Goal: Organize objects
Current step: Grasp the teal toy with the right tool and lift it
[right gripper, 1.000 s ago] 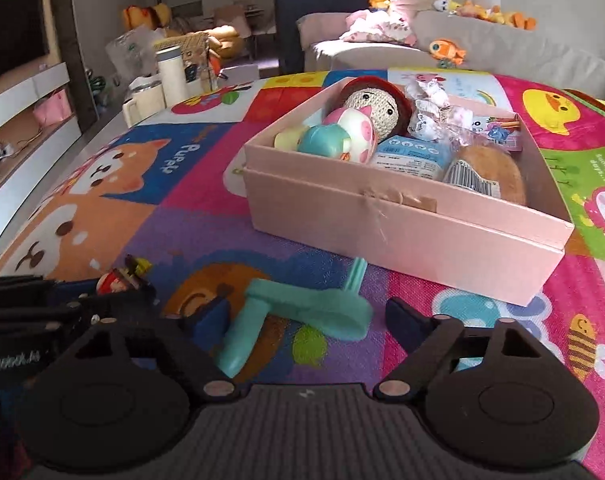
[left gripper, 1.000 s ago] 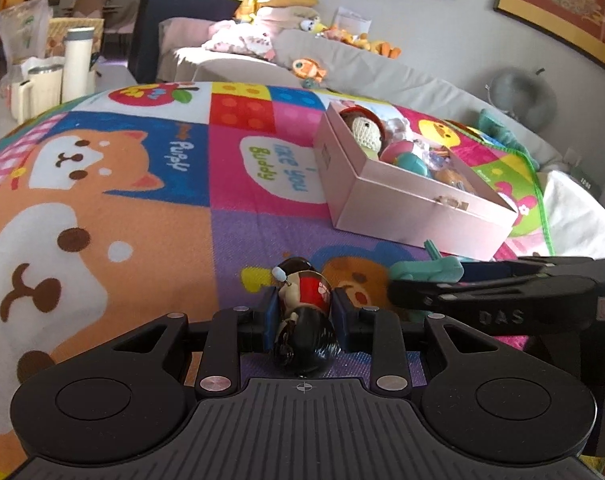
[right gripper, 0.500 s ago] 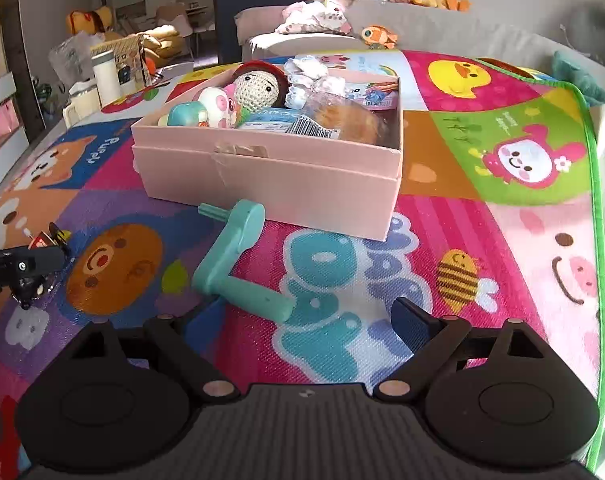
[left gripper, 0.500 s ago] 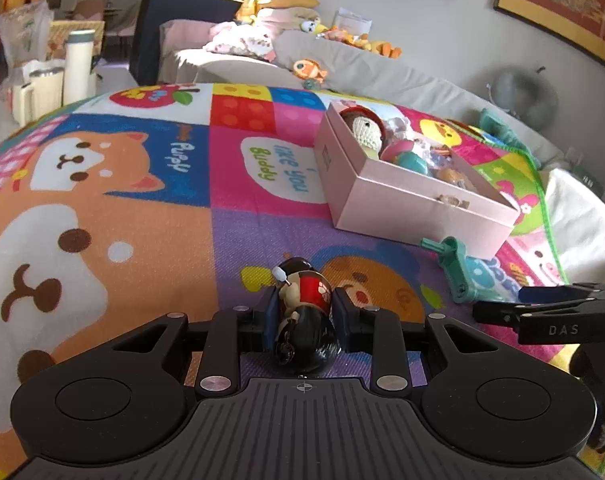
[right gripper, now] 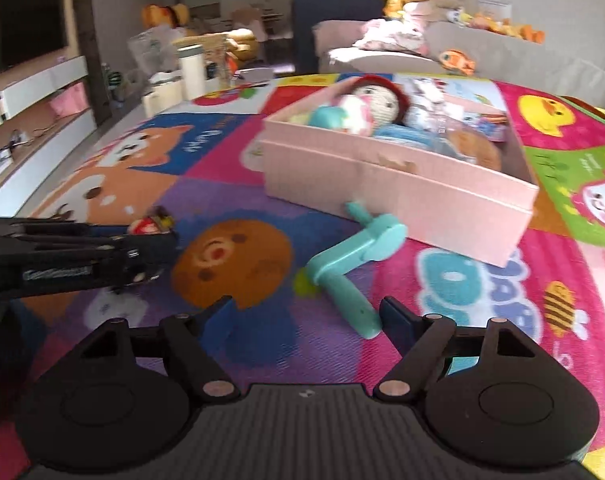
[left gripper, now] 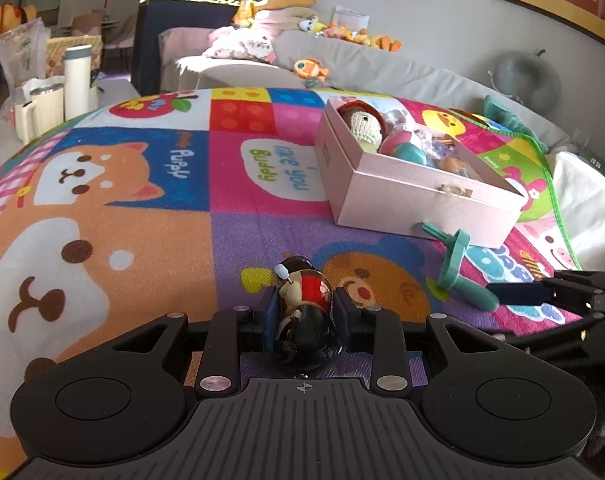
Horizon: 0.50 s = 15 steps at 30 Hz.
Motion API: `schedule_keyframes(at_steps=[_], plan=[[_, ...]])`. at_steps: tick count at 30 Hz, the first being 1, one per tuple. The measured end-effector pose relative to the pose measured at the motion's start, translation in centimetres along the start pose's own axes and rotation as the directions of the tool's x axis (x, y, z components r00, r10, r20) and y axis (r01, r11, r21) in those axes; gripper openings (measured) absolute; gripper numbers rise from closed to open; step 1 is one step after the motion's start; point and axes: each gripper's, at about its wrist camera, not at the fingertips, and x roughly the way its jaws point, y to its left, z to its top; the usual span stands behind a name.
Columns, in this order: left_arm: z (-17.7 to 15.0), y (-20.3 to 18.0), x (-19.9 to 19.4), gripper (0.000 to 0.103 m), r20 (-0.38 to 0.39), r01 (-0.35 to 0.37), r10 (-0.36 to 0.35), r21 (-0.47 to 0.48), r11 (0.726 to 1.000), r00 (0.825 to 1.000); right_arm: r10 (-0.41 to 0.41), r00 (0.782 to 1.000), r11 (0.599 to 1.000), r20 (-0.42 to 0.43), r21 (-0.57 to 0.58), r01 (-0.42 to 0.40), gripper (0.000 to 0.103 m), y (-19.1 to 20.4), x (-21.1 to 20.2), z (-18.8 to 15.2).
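A glossy round doll (left gripper: 305,312) is pinched between the left gripper (left gripper: 305,314) fingers, while the right gripper (right gripper: 306,312) fingers, closing, flank the smooth teal plastic crank (right gripper: 352,264)

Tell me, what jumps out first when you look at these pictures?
The bright cartoon play mat covers the whole floor. On it sits a pink box full of toys, with a teal crank-shaped toy lying just in front. Close up, the left gripper clamps a little black-haired doll.
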Motion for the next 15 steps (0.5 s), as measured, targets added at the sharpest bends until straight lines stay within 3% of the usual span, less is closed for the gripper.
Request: schedule_keyframes(at_steps=[4, 9, 15], plan=[[0.0, 0.0, 0.0, 0.034, 0.0, -0.001, 0.001, 0.001, 1.0, 1.0, 0.03, 1.0, 0.999, 0.006, -0.02, -0.03, 0.079, 0.2, -0.8, -0.2], [0.0, 0.0, 0.0, 0.034, 0.0, 0.0, 0.0, 0.0, 1.0, 1.0, -0.085, 0.994, 0.993, 0.067, -0.078, 0.09, 0.082, -0.6, -0.8, 0.1], [0.0, 0.0, 0.0, 0.034, 0.0, 0.0, 0.0, -0.001, 1.0, 1.0, -0.116, 0.992, 0.984, 0.046, -0.133, 0.122, 0.082, -1.6, 0.5, 0.6]])
